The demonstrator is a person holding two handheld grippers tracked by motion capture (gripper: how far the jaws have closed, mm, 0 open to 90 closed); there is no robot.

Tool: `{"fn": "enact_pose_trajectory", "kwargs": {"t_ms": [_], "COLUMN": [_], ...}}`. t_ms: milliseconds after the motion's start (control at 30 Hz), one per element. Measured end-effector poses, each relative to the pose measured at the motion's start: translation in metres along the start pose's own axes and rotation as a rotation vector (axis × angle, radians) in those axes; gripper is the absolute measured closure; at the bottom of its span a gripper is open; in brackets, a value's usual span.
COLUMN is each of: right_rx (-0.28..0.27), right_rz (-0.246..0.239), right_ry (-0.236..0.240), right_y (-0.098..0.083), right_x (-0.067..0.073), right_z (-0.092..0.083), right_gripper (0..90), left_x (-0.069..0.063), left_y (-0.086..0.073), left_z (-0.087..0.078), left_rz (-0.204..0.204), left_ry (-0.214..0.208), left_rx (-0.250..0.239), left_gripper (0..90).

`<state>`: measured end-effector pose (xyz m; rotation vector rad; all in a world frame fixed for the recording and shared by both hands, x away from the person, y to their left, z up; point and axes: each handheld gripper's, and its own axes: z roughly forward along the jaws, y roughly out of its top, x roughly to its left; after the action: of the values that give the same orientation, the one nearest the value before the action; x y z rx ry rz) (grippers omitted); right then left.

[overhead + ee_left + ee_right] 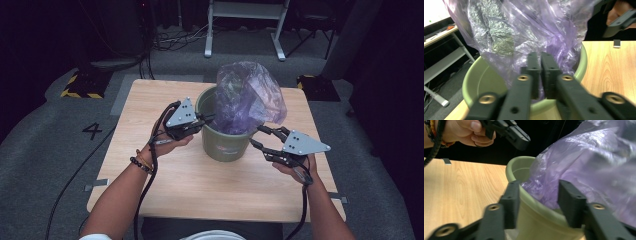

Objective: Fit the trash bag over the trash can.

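Two grippers work a purple bag [248,97] in the green bin [223,145]: left gripper [209,118] pinches its film, right gripper [257,136] spread at the rim, likely regrasping next.

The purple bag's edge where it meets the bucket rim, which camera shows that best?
The left gripper view: the purple bag drops inside the green bucket rim, close up. The right gripper view shows it spilling over the near rim, blurred. The high view shows the bag whole, but small.
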<state>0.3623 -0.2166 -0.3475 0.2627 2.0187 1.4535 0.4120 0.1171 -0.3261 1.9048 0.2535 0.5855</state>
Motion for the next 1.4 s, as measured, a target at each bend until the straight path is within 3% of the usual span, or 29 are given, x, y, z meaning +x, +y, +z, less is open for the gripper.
{"fn": "enact_pose_trajectory", "kwargs": {"t_ms": [133, 233, 300, 433, 467, 567, 700, 767, 833, 933, 1000, 1100, 1200, 1300, 1367, 1400], "right_rx": [-0.007, -0.02, -0.03, -0.015, -0.014, -0.005, -0.003, -0.007, -0.012, -0.011, -0.031, -0.03, -0.064, -0.086, -0.075, -0.075], "right_rz": [0.052, 0.094, 0.123, 0.173, 0.187, 0.242, 0.344, 0.385, 0.386, 0.359, 0.351, 0.293, 0.234, 0.168, 0.084, 0.084], "right_ry": [-0.012, -0.057, -0.096, -0.159, -0.171, -0.227, -0.173, -0.112, -0.075, -0.037, 0.01, 0.027, 0.044, 0.062, 0.099, 0.099], "right_y": [-0.003, -0.006, -0.006, -0.002, -0.002, -0.006, -0.02, -0.022, -0.021, -0.018, -0.016, -0.01, -0.001, 0.011, 0.026, 0.026], "right_x": [-0.004, -0.012, -0.02, -0.04, -0.047, -0.071, -0.099, -0.105, -0.105, -0.102, -0.098, -0.09, -0.08, -0.065, -0.045, -0.045], "right_z": [-0.016, -0.03, -0.039, -0.046, -0.046, -0.045, -0.035, -0.025, -0.019, -0.013, -0.012, -0.011, -0.012, -0.013, -0.007, -0.007], "right_gripper": [44.0, 38.6, 34.5, 28.7, 27.6, 23.3, 19.3, 19.1, 19.2, 31.7, 48.0, 69.3, 84.3, 88.9, 89.5, 89.5], "left_x": [-0.002, -0.004, -0.006, -0.009, -0.011, -0.015, -0.02, -0.023, -0.024, -0.026, -0.026, -0.027, -0.028, -0.03, -0.034, -0.036], "left_y": [-0.006, -0.013, -0.018, -0.028, -0.033, -0.045, -0.06, -0.066, -0.068, -0.074, -0.076, -0.078, -0.076, -0.07, -0.062, -0.058], "left_z": [-0.008, -0.016, -0.023, -0.032, -0.034, -0.037, -0.037, -0.036, -0.036, -0.035, -0.034, -0.036, -0.041, -0.045, -0.047, -0.048], "left_rz": [-0.014, -0.014, -0.02, -0.046, -0.054, -0.062, -0.069, -0.074, -0.074, -0.076, -0.081, -0.085, -0.098, -0.122, -0.122, -0.121], "left_ry": [0.016, 0.044, 0.041, 0.036, 0.052, 0.053, 0.04, 0.024, 0.025, 0.019, 0.014, 0.018, 0.021, 0.012, 0.006, 0.012], "left_rx": [0.005, 0.014, 0.01, 0.026, 0.037, 0.062, 0.089, 0.101, 0.109, 0.132, 0.149, 0.152, 0.136, 0.099, 0.07, 0.057], "left_gripper": [70.0, 55.4, 51.4, 34.1, 29.0, 24.2, 23.7, 22.9, 22.1, 21.3, 20.9, 20.8, 21.0, 21.0, 21.0, 21.0]}}
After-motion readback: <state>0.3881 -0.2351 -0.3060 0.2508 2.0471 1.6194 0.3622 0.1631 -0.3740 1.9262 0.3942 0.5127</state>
